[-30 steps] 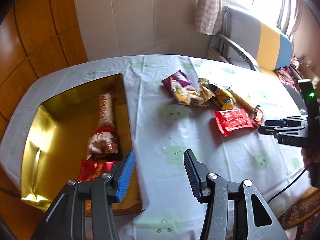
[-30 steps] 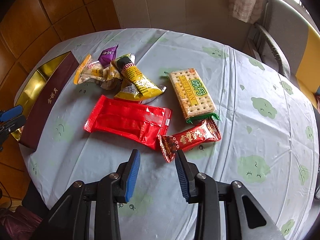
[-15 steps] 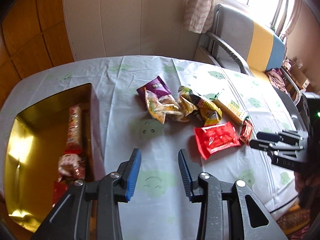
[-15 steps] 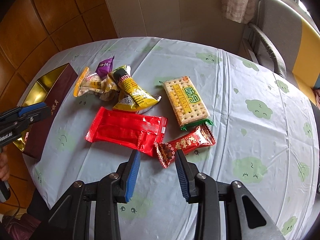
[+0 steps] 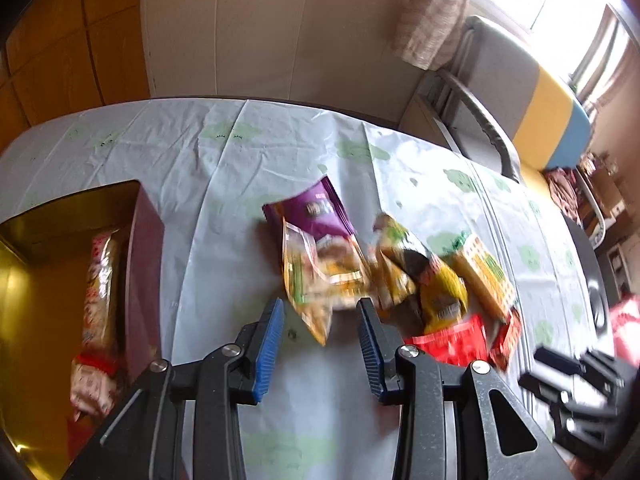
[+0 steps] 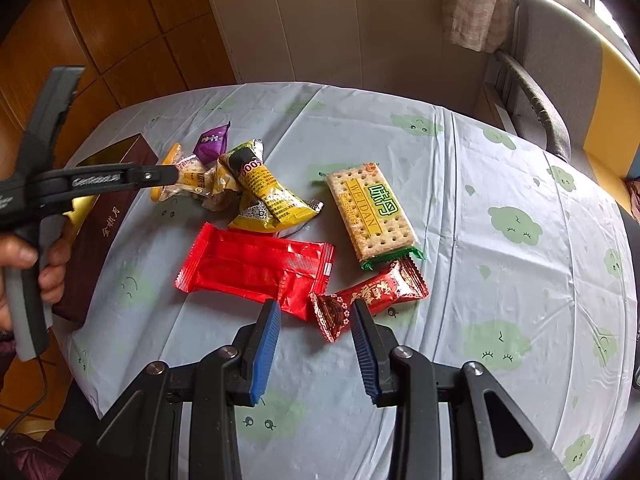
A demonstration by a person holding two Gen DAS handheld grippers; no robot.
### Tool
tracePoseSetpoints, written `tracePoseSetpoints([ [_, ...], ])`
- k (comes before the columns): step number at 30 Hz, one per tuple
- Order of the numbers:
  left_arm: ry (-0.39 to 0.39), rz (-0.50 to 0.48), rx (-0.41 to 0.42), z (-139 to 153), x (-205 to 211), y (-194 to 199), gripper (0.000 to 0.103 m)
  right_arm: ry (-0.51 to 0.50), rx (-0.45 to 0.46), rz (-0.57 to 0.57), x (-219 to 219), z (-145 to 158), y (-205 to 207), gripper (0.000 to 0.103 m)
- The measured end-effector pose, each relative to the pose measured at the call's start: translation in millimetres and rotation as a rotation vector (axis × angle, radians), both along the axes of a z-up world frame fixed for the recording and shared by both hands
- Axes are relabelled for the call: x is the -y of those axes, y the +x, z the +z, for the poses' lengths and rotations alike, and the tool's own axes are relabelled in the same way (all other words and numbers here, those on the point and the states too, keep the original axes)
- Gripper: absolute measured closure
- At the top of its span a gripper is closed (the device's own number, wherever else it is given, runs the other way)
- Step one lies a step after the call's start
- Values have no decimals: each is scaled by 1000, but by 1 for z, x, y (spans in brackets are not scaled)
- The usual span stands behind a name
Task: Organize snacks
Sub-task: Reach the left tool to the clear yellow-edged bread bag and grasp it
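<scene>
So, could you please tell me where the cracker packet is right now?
In the right wrist view the cracker packet lies on the table, right of the yellow packet and just above the small red packet.

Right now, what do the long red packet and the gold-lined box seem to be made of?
The long red packet looks like thin glossy plastic film: it shines, wrinkles, and has crimped, serrated ends. The gold-lined box looks like rigid cardboard with a mirror-like gold foil lining that reflects light; its dark red outer wall looks matte, probably paper-covered.
</scene>
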State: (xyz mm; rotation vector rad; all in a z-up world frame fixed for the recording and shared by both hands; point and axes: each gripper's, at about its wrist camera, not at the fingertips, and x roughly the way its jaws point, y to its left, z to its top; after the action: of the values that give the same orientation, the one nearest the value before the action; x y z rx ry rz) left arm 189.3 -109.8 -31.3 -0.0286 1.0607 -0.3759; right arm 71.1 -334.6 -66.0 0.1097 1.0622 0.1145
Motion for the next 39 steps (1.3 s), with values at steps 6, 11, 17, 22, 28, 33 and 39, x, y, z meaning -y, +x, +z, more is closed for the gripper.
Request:
tracePoseSetpoints([
  [6, -13, 14, -40, -18, 7, 24, 68, -6, 6, 12, -2, 0, 0, 66],
  [11, -58, -8, -29, -20, 1, 10, 78, -17, 14, 21, -4, 0, -1, 66],
  [17, -113, -14, -48, -17, -14, -41, 78, -22, 8, 23, -6, -2, -2, 66],
  [22, -108, -63, -65, -20, -18, -92, 77, -23, 5, 20, -6, -3, -2, 66],
  [28, -7, -180, -45, -19, -18, -139, 71, -13, 10, 11, -4, 0, -4, 66],
  [33, 8, -193, -21, -8, -24, -141, 50, -18, 13, 11, -5, 1, -4, 66],
  [39, -84, -95, -111, 0, -25, -100, 39, -17, 16, 9, -4, 1, -4, 66],
])
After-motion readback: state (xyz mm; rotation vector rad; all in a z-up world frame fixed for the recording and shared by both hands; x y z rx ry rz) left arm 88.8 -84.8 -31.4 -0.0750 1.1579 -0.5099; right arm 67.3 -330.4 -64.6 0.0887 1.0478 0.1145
